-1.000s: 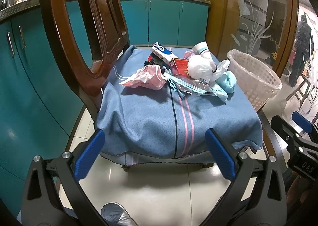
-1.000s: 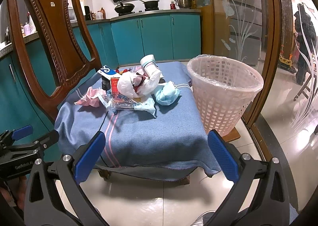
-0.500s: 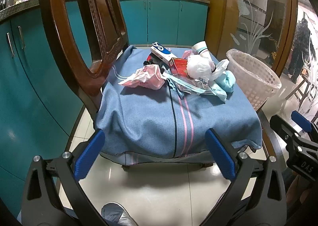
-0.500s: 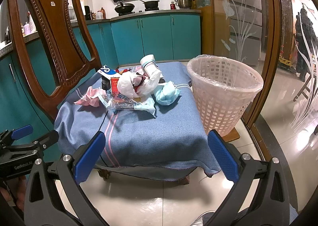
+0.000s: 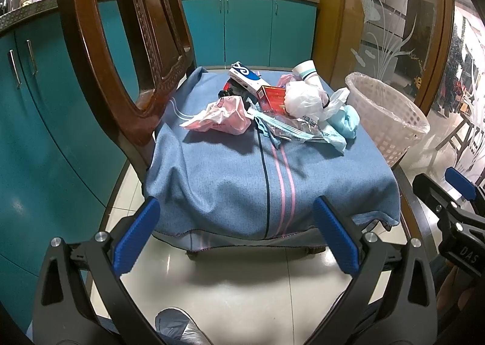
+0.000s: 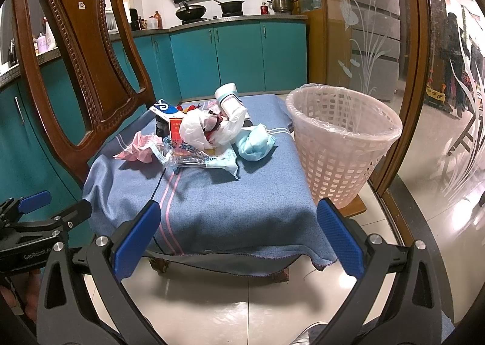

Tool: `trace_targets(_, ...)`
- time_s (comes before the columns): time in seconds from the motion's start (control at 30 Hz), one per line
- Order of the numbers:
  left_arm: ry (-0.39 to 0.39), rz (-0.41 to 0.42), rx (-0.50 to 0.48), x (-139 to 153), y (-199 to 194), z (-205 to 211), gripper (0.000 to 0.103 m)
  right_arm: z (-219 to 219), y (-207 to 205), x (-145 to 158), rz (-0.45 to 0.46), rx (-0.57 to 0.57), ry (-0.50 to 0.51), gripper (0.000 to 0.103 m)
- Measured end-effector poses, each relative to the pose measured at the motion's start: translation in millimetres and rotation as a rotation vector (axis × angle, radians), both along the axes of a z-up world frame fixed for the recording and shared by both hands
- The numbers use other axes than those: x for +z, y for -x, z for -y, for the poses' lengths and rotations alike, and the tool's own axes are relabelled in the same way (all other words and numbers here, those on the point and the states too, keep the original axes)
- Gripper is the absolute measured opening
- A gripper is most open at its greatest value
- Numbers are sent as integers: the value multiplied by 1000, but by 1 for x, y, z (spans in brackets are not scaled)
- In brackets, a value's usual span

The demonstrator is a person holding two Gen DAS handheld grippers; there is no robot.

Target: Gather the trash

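On the chair's blue cloth (image 6: 212, 202) sits the trash pile (image 6: 200, 135), white basket (image 6: 342, 144) just beside the seat's right edge, while left gripper (image 5: 233, 235) and right gripper (image 6: 239, 238) hover short of the seat, both spread apart and holding nothing.

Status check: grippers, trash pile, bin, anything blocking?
Left gripper open, empty; right gripper same, both short of the chair. Trash pile untouched on the blue cloth. Basket beside the seat, lined. Nothing blocking.
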State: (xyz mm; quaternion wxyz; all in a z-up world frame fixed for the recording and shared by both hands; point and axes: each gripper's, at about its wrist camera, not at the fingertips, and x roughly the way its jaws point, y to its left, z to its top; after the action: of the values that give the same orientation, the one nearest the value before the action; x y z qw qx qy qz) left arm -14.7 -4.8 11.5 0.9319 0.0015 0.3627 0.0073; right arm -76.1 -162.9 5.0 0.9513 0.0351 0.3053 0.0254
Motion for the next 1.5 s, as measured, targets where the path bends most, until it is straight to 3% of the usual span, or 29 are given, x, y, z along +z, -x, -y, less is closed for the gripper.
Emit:
trace_targets(1.17,-18,-19,-4,-5,-2,3,101,0,1,0,-5,2,3,100)
trace_targets(1.5,65,-24,-91,-10,-1,3,100,0,1,-2,-6,5,7,100)
